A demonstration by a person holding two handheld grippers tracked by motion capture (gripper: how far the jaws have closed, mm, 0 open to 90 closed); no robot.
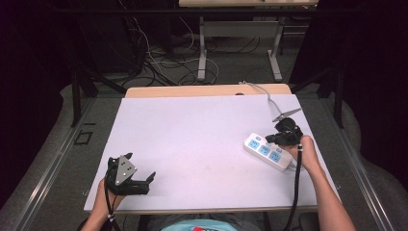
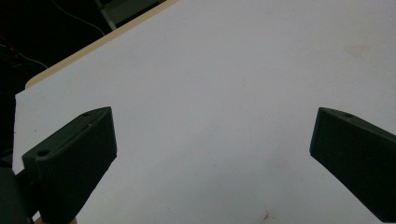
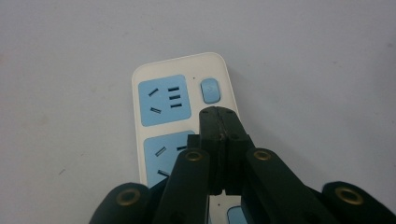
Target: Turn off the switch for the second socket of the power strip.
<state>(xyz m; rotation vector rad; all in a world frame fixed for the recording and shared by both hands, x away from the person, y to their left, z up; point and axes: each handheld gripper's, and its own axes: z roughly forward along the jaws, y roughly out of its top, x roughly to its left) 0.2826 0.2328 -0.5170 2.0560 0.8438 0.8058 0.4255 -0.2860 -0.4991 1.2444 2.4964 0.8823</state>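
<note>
Right gripper over power strip — jaws clenched together, nothing between them.
Strip lies right on white sheet; left gripper near-left — jaws wide, released.

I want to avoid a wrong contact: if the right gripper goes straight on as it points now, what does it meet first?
Probably the power strip: the shut right gripper points down at it, near its blue switch button. Whether it already touches is unclear.

High view: from above the person's edge, facing forward and down over the whole table.
Left gripper view: low and near, looking toward 1 o'clock across bare tabletop.
Right gripper view: very near, looking down on the power strip.
Shared: power strip, at 3 o'clock in the high view.
</note>
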